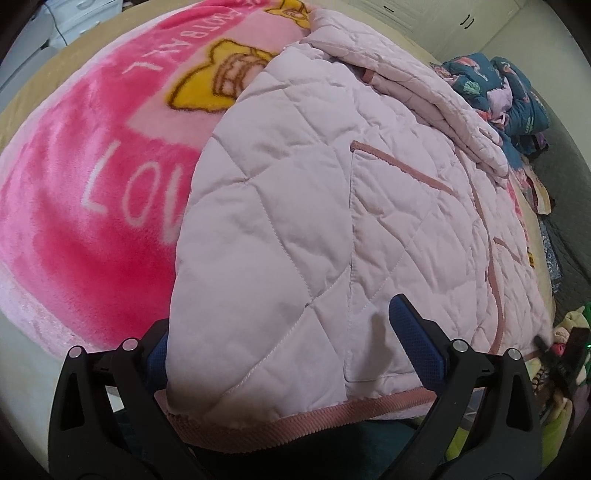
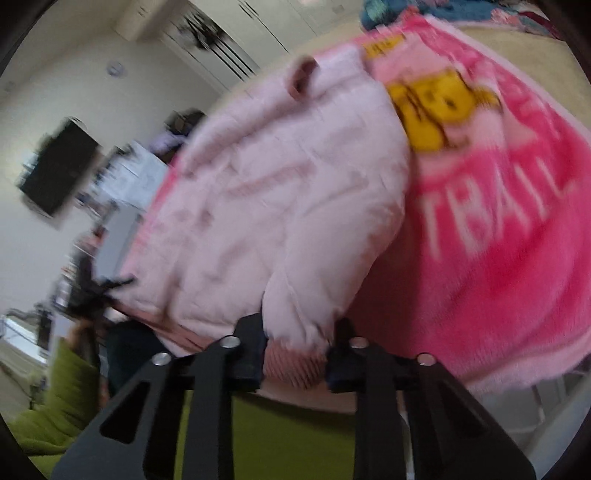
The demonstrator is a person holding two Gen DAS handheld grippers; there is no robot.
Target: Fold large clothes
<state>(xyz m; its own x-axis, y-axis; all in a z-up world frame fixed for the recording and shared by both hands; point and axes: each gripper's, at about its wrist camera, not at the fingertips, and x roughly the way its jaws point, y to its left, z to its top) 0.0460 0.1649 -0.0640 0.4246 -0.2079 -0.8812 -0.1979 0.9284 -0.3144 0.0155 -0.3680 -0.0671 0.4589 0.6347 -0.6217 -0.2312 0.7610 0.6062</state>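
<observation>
- Pale pink quilted jacket [image 1: 314,206] lies on a pink fleece blanket [image 1: 74,221] on the bed, its dusty-pink ribbed hem [image 1: 295,417] at the bed's near edge, hanging slightly over it.
- Jacket partly folded: one layer doubled over toward the far side; patch pocket w/ darker pink trim [image 1: 402,166] faces up.
- No brand tag or label readable on the jacket.
- Left gripper [image 1: 295,354]: fingers spread wide, blue pads [image 1: 417,339] either side of the hem area, fabric between them but not pinched; left pad mostly hidden under the cloth.
- Right gripper [image 2: 295,354]: fingers drawn close, pinching a ribbed pink cuff [image 2: 291,365] w/ pale quilted fabric bunched just above. View is motion-blurred.
- Blanket writing, left view: "LO" in big white letters plus more chars cut off by the jacket; "FOOTBALL" in smaller type nearer the far edge. Right view reads "TBALL", rest covered.
- Yellow cartoon figures [image 1: 218,77] printed on the blanket, one partly under the jacket.
- Far right corner of the bed: heap of dark teal patterned clothes [image 1: 498,96].
- Off the bed's right edge, low: jumble of mixed-colour fabric [image 1: 565,354]; can't tell if any container holds it.
- Right view bkgd: green cushion [image 2: 55,406] on the floor, dark screen [image 2: 55,173] on the wall, pale wardrobe doors [image 2: 258,33].
</observation>
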